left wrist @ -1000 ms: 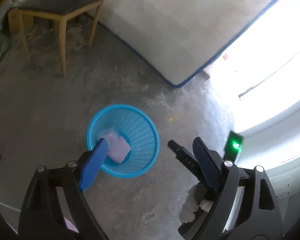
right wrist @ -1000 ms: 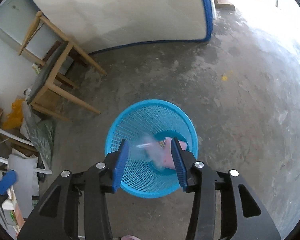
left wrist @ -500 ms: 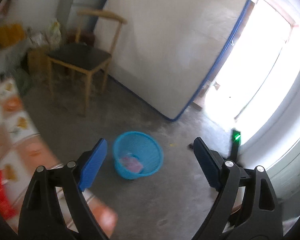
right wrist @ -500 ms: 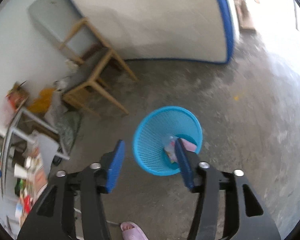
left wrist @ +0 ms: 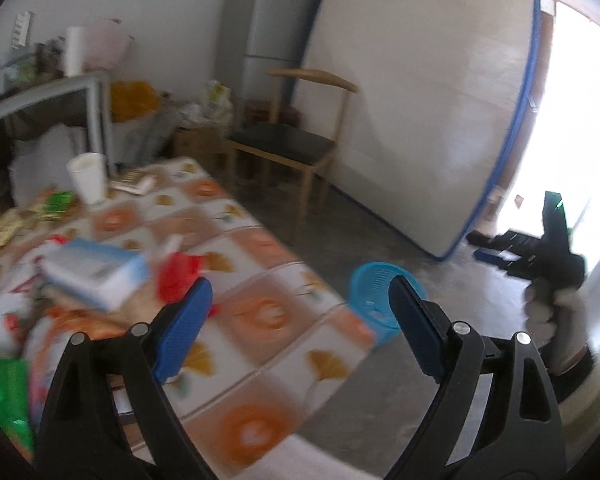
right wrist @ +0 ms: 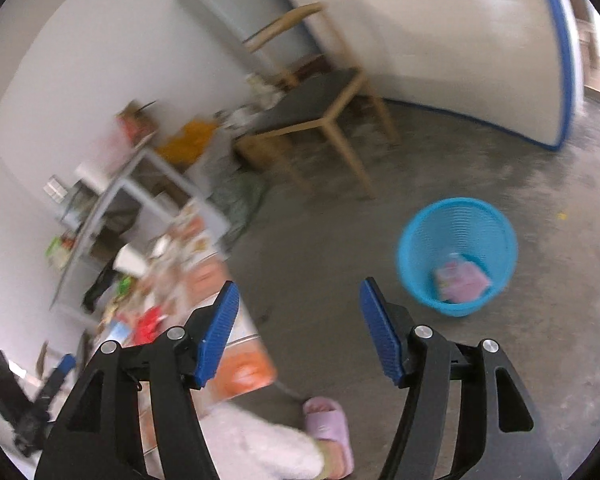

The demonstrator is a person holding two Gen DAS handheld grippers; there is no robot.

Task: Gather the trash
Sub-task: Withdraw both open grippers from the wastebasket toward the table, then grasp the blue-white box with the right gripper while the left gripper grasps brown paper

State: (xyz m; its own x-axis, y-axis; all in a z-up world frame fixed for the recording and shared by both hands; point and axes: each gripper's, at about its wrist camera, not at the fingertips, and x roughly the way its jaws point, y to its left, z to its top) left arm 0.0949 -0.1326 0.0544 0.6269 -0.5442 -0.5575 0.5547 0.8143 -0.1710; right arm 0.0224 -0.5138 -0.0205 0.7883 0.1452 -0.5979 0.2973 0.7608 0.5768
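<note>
Though table litter (left wrist: 100,276) blurs, both claws gape empty — left claw (left wrist: 300,328), right claw (right wrist: 298,334) just widened.

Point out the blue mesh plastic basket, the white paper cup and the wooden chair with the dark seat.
blue mesh plastic basket (right wrist: 412,248): right wrist view, left wall.
white paper cup (left wrist: 87,178): left wrist view, side.
wooden chair with the dark seat (left wrist: 284,142): left wrist view, seat.

Daylight floods in from a doorway (left wrist: 572,120) to the right of the left claw (left wrist: 300,328), blown out to pure white glare. Both fisheye views are motion-blurred, worst on the patterned worktop (left wrist: 236,320) beneath that claw; straight edges bow, and dark vignetting rings the corners.
</note>
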